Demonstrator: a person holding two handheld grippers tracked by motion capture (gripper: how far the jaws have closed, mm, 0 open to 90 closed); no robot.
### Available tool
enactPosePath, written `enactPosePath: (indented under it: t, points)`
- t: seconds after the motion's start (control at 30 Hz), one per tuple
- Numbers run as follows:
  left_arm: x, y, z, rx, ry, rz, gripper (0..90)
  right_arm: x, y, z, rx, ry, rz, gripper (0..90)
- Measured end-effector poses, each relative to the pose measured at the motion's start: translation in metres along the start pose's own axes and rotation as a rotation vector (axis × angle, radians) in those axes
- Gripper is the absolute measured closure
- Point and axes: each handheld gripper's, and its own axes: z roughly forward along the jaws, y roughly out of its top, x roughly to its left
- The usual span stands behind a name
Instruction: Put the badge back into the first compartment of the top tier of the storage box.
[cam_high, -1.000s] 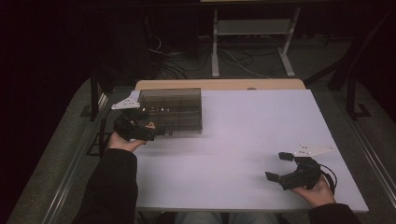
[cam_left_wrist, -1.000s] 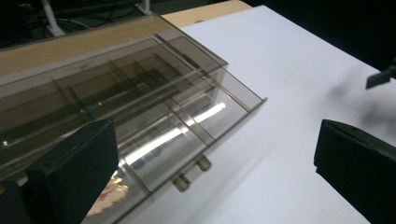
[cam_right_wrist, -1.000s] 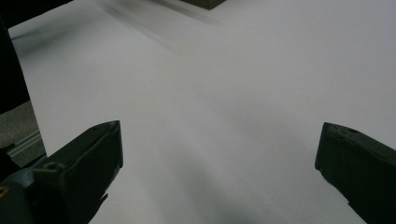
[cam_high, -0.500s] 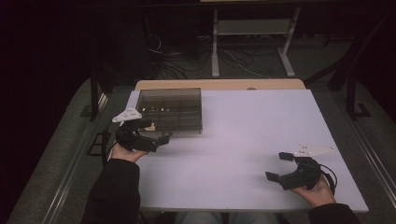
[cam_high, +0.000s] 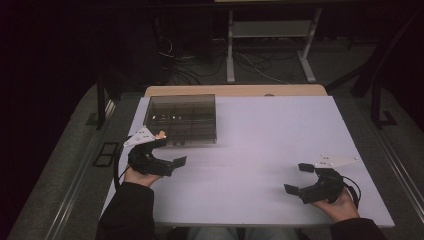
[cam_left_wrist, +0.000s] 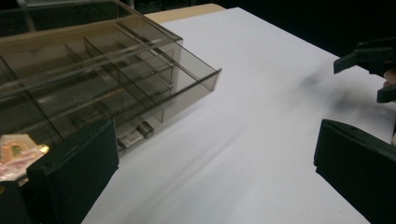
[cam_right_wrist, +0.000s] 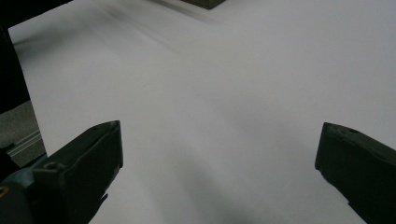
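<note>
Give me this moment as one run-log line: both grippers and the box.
left gripper: open, empty, at near-left corner of compartment box | right gripper: open, empty, low over white table | box: on table, ungripped

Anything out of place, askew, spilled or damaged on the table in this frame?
Nothing stands out. The smoky compartment box sits flat and square at the table's far left, with nothing spilled around it. The left gripper and right gripper are both open and hold nothing.
</note>
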Motion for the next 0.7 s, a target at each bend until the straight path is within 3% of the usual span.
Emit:
enactPosePath:
  t: [0.2,0.7]
  points:
    - [-0.004,-0.011,0.003,-0.007,-0.023,-0.014,0.0,0.0,0.0,0.0,0.0,0.0,0.002,0.3]
    - [-0.019,-0.03,0.016,0.016,-0.063,0.004,0.0,0.001,0.0,0.0,-0.002,0.001,0.001,0.3]
